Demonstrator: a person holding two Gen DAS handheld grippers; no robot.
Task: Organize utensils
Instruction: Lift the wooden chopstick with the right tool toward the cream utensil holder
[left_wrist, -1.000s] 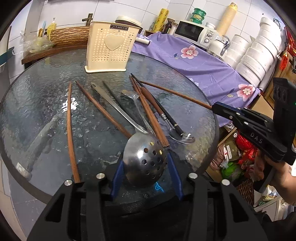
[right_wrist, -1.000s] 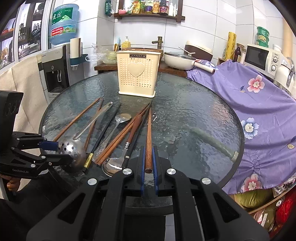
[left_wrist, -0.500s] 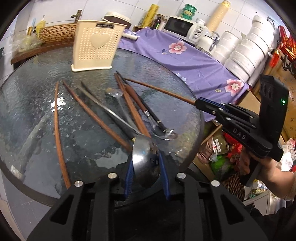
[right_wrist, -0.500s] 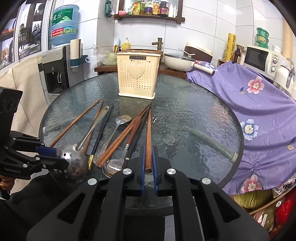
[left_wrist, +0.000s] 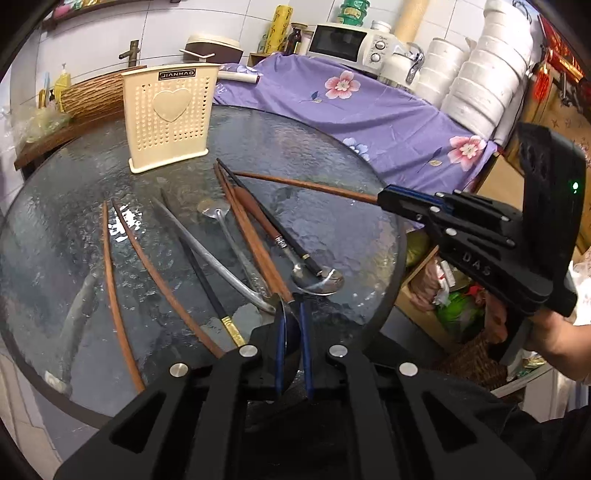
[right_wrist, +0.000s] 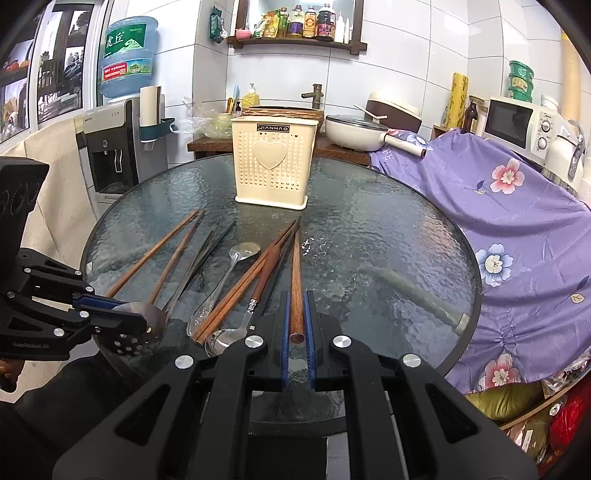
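L gripper (left_wrist: 292, 314) is clamped on the bowl of the slotted spoon (right_wrist: 142, 326); its jaws have just been closing, and the bowl now stands edge-on between the blue pads. In the L wrist view the bowl is only a thin sliver, so the holes show in the R wrist view alone. Spoon's long steel handle (left_wrist: 207, 251) runs away from the gripper across the glass table (right_wrist: 388, 229) toward the far side; whether the handle tip rests on the glass or is lifted off it I can't tell for sure (the fisheye bends everything near the rim).

R gripper (right_wrist: 295, 314) is pinched shut on the thick end of one wooden chopstick (right_wrist: 294, 280), near the table's front edge. The stick points straight out toward the cream utensil holder (right_wrist: 273, 162), which stands upright at the back of the table w/ a heart on its face.

Rest of the utensils lie loose on the glass btw. the two grippers: two wooden chopsticks (left_wrist: 140, 273) at the left, a black chopstick w/ gold band (left_wrist: 207, 288), a steel spoon (right_wrist: 225, 280) w/ bowl toward the holder, a pair of wooden chopsticks (right_wrist: 251, 273) side by side, and a wood-handled spoon (right_wrist: 255, 295) whose bowl lies just beside the R gripper. A purple floral cloth (right_wrist: 498, 206) covers the counter at right.
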